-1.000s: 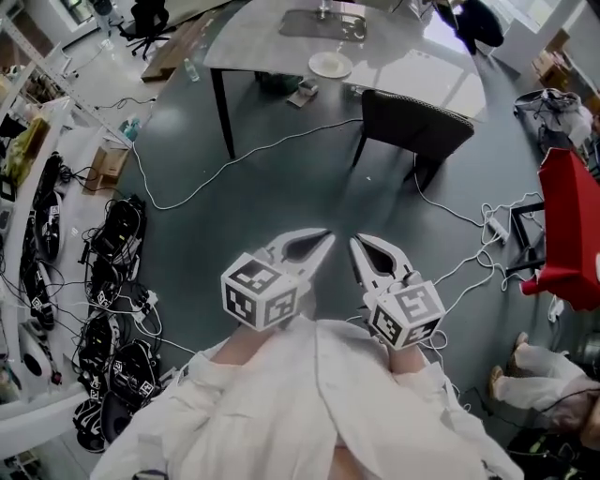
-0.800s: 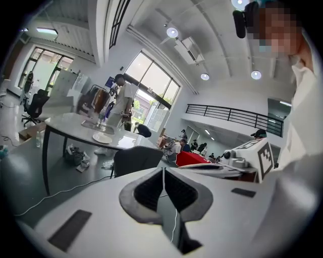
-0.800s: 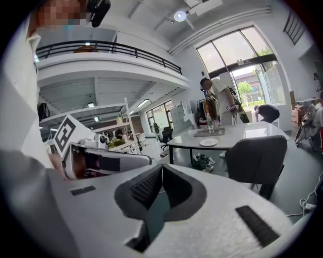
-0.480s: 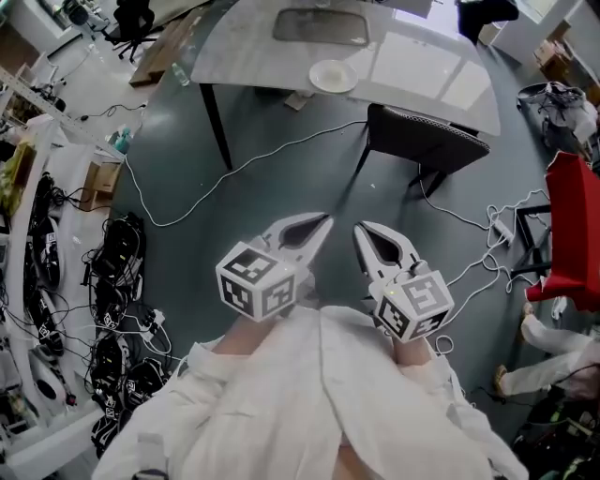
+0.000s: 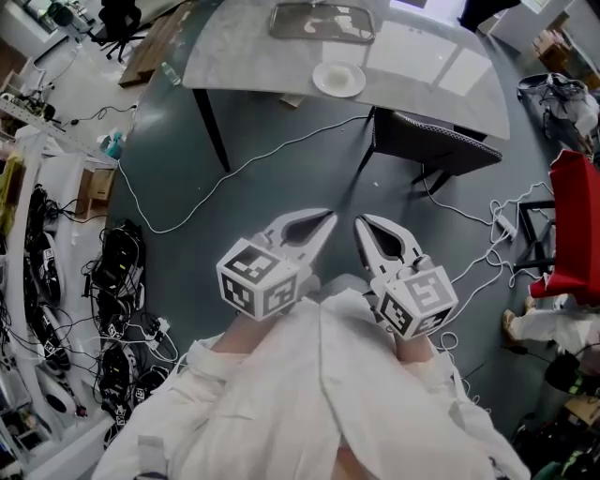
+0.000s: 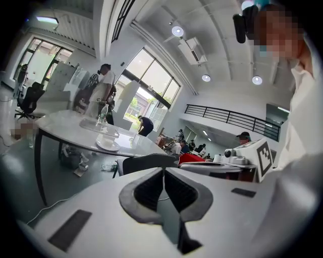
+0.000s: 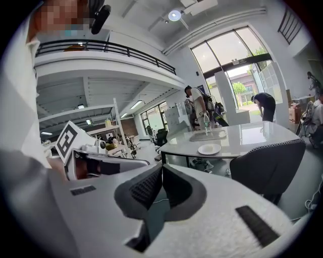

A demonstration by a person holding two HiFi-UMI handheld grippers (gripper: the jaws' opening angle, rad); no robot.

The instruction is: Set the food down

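The left tool (image 5: 327,219) is clenched, jaws pressed together on nothing; the right tool (image 5: 359,222) just beside it is clenched the same way, also on nothing; both sit close against the white sleeves (image 5: 281,403) with their tips toward 12 o'clock. Beyond them is grey floor (image 5: 281,178) crossed by a white cable (image 5: 246,161); a dark chair (image 5: 441,150) stands at 1 o'clock. Farthest, at 12 o'clock, the table (image 5: 253,56) carries a white plate (image 5: 338,79) near its front edge and a tray (image 5: 322,21) behind it; whether food lies on the plate is too small to tell.
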